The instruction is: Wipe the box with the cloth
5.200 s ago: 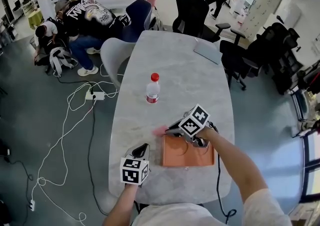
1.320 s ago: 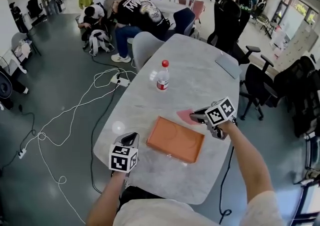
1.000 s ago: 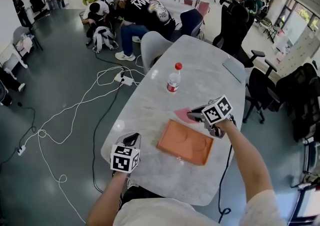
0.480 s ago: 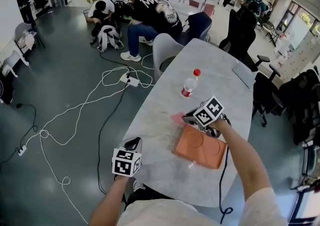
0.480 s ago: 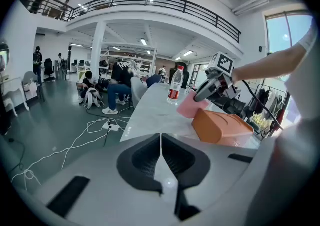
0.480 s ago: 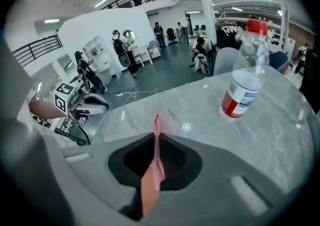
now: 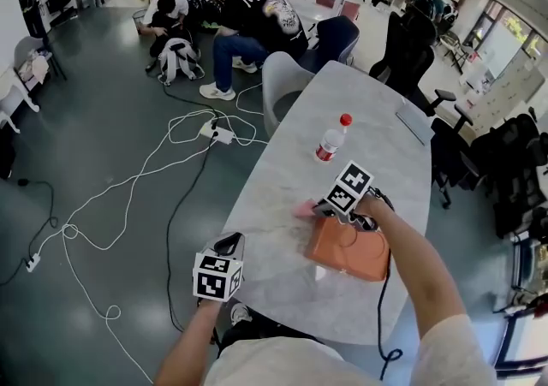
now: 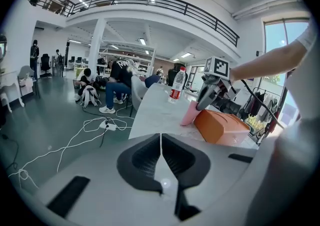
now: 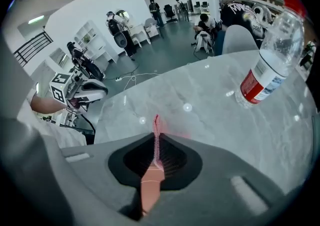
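Well to the left of the orange rectangular plastic box (image 7: 347,252), the left gripper (image 7: 228,247) hovers with its jaws pressed together on nothing. Just beside the box's far left corner hangs the thin pink cloth (image 7: 304,208), pinched flat in the tightly closed right gripper (image 7: 321,209). Soft and limp, the cloth will probably bunch under pressure. The box looks light and smooth and may slide, so bracing its near left corner seems wise

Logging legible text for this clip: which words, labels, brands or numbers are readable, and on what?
Nothing reads clearly.
Bottle: red label, print too blurred to read.
Person's black shirt: white lettering, too small to read.
Cubes on left gripper and right gripper: square marker patterns, no words.
Box, cloth: no print visible.
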`<action>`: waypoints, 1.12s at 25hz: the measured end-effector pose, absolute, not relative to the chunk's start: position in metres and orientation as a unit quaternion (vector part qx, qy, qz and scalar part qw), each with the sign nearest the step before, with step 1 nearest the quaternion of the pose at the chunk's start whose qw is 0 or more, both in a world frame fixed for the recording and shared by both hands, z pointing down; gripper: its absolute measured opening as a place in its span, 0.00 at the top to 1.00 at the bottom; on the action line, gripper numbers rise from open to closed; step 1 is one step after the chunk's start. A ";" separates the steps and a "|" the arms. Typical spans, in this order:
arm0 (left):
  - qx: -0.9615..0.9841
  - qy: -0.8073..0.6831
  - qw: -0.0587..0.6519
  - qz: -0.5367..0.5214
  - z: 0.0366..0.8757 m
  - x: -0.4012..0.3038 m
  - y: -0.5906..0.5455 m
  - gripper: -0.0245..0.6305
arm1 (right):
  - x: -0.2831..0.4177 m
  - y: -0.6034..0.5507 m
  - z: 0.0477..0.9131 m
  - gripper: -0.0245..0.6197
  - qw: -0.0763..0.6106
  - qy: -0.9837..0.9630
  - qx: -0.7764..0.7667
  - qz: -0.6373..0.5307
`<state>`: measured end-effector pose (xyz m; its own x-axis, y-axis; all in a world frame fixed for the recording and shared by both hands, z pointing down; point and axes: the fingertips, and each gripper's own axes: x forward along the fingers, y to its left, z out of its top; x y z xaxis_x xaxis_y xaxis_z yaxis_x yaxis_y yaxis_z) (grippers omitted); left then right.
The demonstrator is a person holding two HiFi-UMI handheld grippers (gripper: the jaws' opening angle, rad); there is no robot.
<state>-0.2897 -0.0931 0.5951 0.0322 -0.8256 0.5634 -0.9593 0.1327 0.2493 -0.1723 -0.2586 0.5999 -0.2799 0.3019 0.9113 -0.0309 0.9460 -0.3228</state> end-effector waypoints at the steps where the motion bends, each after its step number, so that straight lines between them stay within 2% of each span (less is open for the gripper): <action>1: 0.651 -0.686 0.307 0.108 0.596 -0.291 -0.092 0.94 | -0.171 -0.257 0.601 0.94 0.599 -0.784 -0.084 0.143; 15: 0.667 -0.672 0.306 0.102 0.596 -0.305 -0.082 0.94 | -0.164 -0.243 0.608 0.94 0.656 -0.740 -0.055 0.140; 28: 0.686 -0.655 0.300 0.104 0.595 -0.297 -0.075 0.94 | -0.156 -0.216 0.608 0.94 0.661 -0.736 -0.060 0.134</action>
